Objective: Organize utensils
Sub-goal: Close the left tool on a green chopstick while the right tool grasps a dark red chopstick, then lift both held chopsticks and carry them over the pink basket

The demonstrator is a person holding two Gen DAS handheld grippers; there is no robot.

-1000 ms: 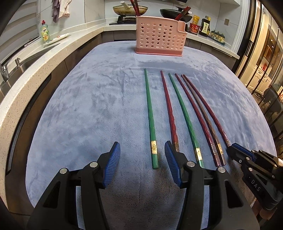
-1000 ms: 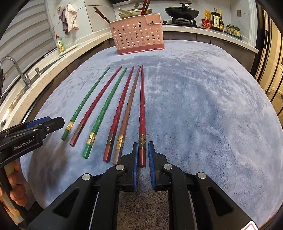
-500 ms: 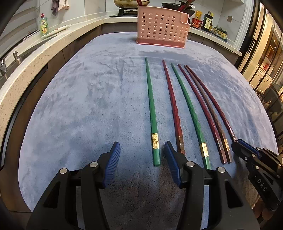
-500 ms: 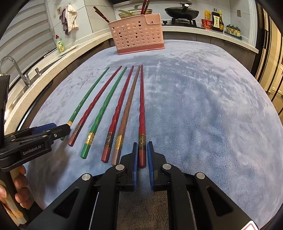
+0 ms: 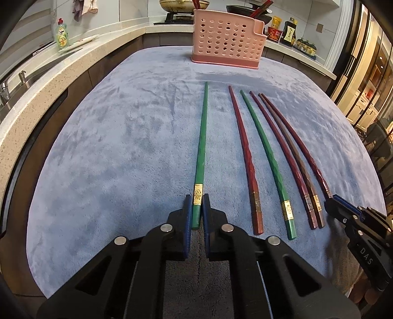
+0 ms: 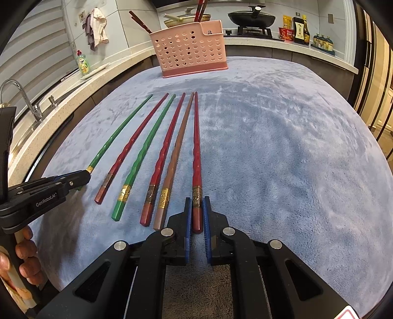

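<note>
Several chopsticks lie side by side on the blue-grey cloth. My left gripper is shut on the handle end of the leftmost green chopstick, which still lies on the cloth. My right gripper is shut on the handle end of the rightmost red chopstick, also lying flat. Between them lie a dark red chopstick, a green one, a red one and a brown one. The pink perforated holder stands at the far edge with a few chopsticks in it.
A stone counter with a sink and tap and a dish-soap bottle runs along the left. A stove with pans and sauce bottles stands behind the holder. The cloth ends close in front of both grippers.
My left gripper moved right and closed from wide open onto the green chopstick's handle. My right gripper stayed on the red chopstick's end, and that chopstick sits a little apart from the brown one.
</note>
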